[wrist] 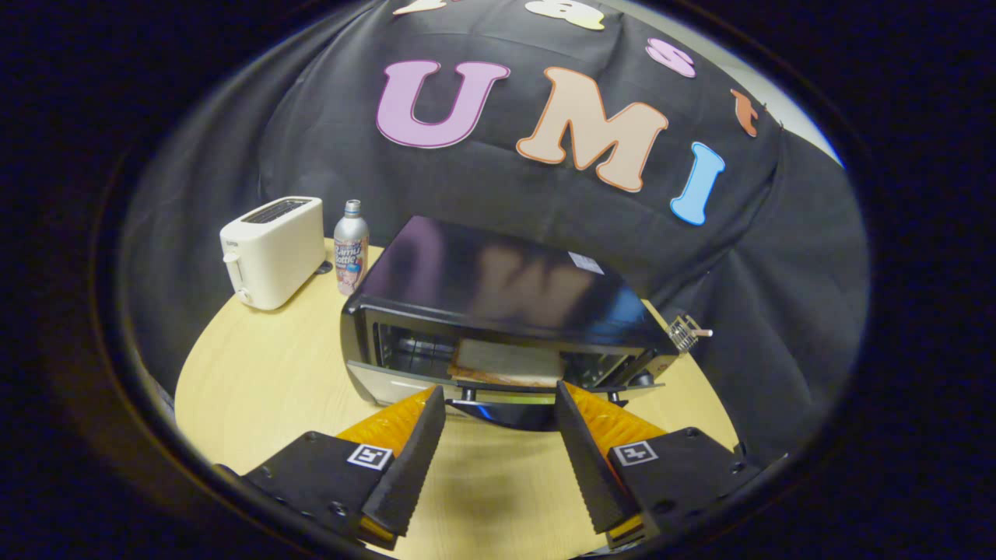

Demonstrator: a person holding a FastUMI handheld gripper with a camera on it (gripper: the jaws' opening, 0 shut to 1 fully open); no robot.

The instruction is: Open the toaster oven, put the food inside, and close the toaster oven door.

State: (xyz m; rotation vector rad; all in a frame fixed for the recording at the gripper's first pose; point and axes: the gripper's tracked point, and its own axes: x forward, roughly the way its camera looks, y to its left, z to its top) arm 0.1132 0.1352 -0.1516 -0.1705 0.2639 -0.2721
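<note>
Soft, even room light falls from overhead; the wooden table [257,373] glows pale while the black cloth soaks it up. The toaster oven [498,311] has a glossy top that mirrors blurred colour. The gripper [498,404], its 2 fingers spread apart, casts a faint shadow beneath. Fisheye bending curves everything near the edges, where sharpness falls off.

Recording booth: black cloth wall [233,155], wooden table [264,365].

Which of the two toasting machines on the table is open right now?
The black toaster oven just ahead of the open hand-held gripper: its door hangs down with food inside. The white slot toaster sits farther off, beside a bottle.
</note>
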